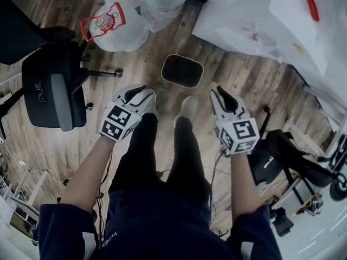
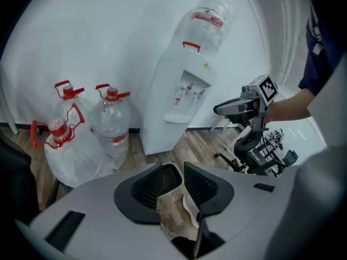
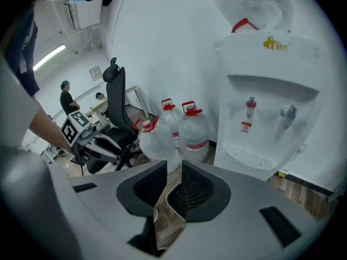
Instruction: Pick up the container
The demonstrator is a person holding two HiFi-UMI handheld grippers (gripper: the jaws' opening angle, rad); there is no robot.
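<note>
A dark rectangular container [image 1: 182,70] with a pale rim sits on the wooden floor, just ahead of the person's feet. My left gripper [image 1: 140,92] hovers above and to the near left of it, and my right gripper [image 1: 222,93] to the near right. Both point toward it and neither touches it. In the left gripper view the container [image 2: 169,179] shows on the floor through the gap of the left gripper [image 2: 173,167], whose jaws are apart with nothing gripped. The right gripper [image 3: 174,167] stands narrowly open, with the container [image 3: 177,200] below and beyond it.
Large water jugs [image 1: 116,26] with red handles stand on the floor at the far left. A white water dispenser [image 2: 176,102] rises behind the container. A black office chair [image 1: 51,83] is at the left, and another dark chair base [image 1: 287,150] at the right.
</note>
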